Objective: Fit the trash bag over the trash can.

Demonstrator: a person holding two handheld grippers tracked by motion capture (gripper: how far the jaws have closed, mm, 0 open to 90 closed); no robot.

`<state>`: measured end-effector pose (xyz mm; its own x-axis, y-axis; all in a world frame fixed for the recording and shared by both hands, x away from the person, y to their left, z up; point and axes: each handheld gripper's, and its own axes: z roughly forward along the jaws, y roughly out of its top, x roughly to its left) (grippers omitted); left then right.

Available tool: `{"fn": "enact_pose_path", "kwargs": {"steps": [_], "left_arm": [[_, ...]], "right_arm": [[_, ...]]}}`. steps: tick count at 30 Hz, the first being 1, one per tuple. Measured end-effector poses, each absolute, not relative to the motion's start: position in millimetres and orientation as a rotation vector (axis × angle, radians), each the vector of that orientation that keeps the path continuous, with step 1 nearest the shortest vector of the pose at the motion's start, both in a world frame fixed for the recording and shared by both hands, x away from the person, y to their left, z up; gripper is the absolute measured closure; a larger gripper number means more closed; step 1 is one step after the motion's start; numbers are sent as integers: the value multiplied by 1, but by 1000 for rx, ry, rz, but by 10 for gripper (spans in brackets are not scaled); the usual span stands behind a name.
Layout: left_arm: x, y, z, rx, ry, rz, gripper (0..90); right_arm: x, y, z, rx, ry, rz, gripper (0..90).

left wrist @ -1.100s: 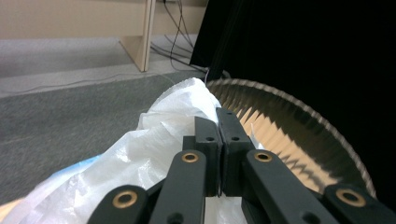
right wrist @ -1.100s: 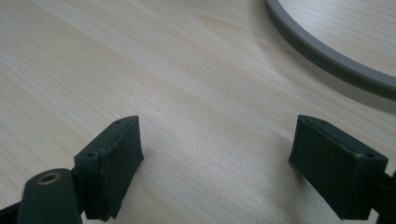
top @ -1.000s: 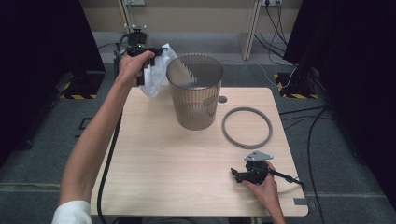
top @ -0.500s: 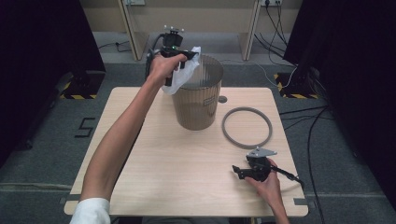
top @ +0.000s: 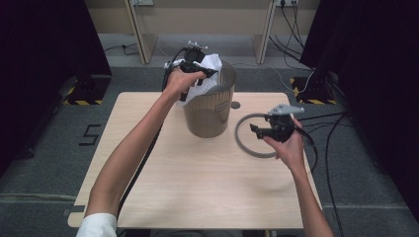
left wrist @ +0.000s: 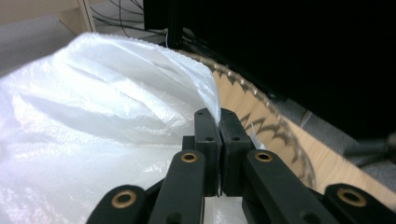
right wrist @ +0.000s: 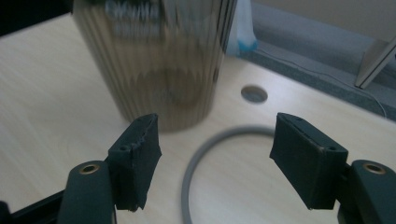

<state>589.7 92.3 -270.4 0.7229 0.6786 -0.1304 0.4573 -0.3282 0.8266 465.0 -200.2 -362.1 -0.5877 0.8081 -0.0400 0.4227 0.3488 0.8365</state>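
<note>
High view: L gripper (top: pixel 200 74) clamps plastic bag (top: pixel 207 74) at bin (top: pixel 210 111) rim; R gripper (top: pixel 260 131) jaws apart above ring (top: pixel 242 140).

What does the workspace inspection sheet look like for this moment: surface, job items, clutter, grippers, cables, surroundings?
Surface: light wooden table, with a round hole near the far edge.
Job's things: ribbed grey bin upright on the table; white plastic bag held at the bin's rim; grey ring flat on the table beside the bin.
Clutter: nothing seen.
Grippers: left gripper shut on the bag; right gripper open, above the ring, holding nothing.
Cables: one trails from each gripper; more lie on the floor beyond the table.
Surroundings: grey carpet, black curtains at both sides, pale furniture legs at the back.
</note>
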Motion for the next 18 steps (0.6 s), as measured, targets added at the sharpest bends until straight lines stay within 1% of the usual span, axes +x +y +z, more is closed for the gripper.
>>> {"fn": "enact_pose_path", "kwargs": {"steps": [2,3,4,5,6,7,8,10,11,12,13,16,17,18], "left_arm": [[588,92,-272,1989,859,299,874],[586,92,-272,1999,844,304,874],[586,92,-272,1999,844,304,874],[585,91,-272,1999,842,304,874],[584,91,-272,1999,841,301,874],[583,90,-273,2003,839,304,872],[583,90,-273,2003,839,304,872],[582,88,-274,2014,831,309,872],[582,88,-274,2014,831,309,872],[581,87,-274,2014,828,310,872],[580,86,-274,2016,825,311,872],[578,84,-275,2022,811,322,871],[576,82,-276,2029,806,329,870],[576,82,-276,2029,806,329,869]], "right_arm": [[480,-195,-344,1074,2163,1154,324],[495,-191,-324,1084,2146,1167,331],[500,-189,-316,1085,2138,1169,335],[500,-189,-316,1085,2138,1169,335],[508,-187,-307,1089,2126,1171,344],[523,-182,-289,1088,2116,1183,385],[523,-182,-289,1088,2116,1183,385],[543,-172,-268,1091,2098,1218,420],[543,-172,-268,1091,2098,1218,420],[555,-164,-257,1095,2096,1230,425],[555,-164,-257,1095,2096,1230,425],[570,-148,-248,1111,2115,1254,428],[581,-139,-245,1135,2142,1273,434],[581,-139,-245,1135,2142,1273,434]]}}
